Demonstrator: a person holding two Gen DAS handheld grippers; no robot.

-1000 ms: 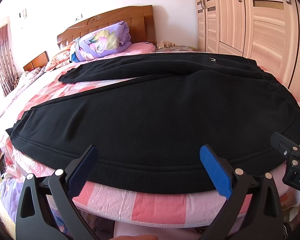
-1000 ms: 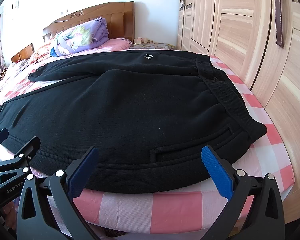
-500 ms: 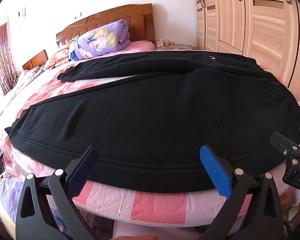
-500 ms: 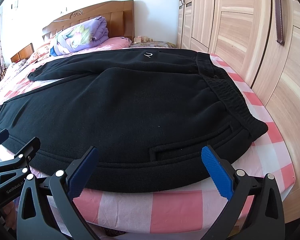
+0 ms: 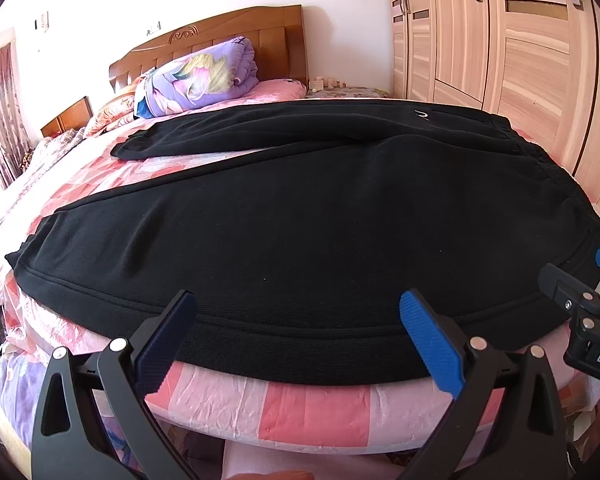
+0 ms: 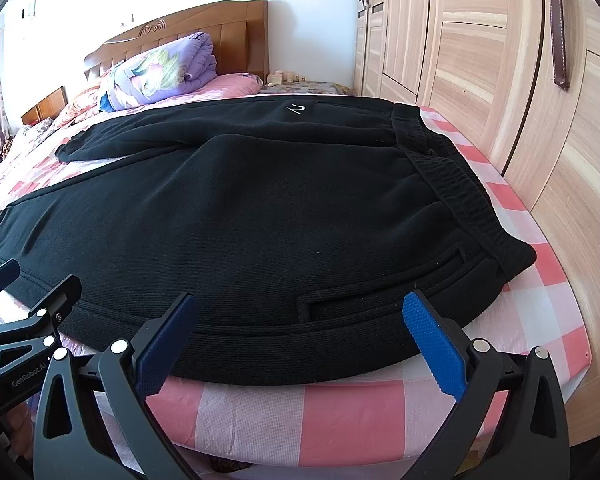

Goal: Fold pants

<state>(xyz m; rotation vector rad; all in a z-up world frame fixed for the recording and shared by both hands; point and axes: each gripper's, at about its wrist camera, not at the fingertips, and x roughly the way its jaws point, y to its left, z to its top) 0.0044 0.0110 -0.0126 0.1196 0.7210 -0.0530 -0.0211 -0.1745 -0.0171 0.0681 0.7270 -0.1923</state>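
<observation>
while i watch both wrist feeds: the black pants (image 5: 300, 220) lie spread flat across the bed (image 5: 300, 404), waistband (image 6: 456, 184) towards the wardrobe (image 6: 500, 60).
left hand-held gripper (image 5: 296, 336): wide open, holding nothing, its blue pads (image 5: 428, 340) just over the near hem.
right hand-held gripper (image 6: 300, 338): likewise spread wide and empty, close above the hem by the pocket slit (image 6: 380, 280).
writing i can read: "genrobot.ai" on the left tool's side in the right view; "da" on the right tool's edge in the left view, the rest cut off.
logo (image 6: 296, 109): small white mark on the far leg.
further back: folded purple quilt (image 5: 196, 76) against the wooden headboard (image 5: 220, 36).
</observation>
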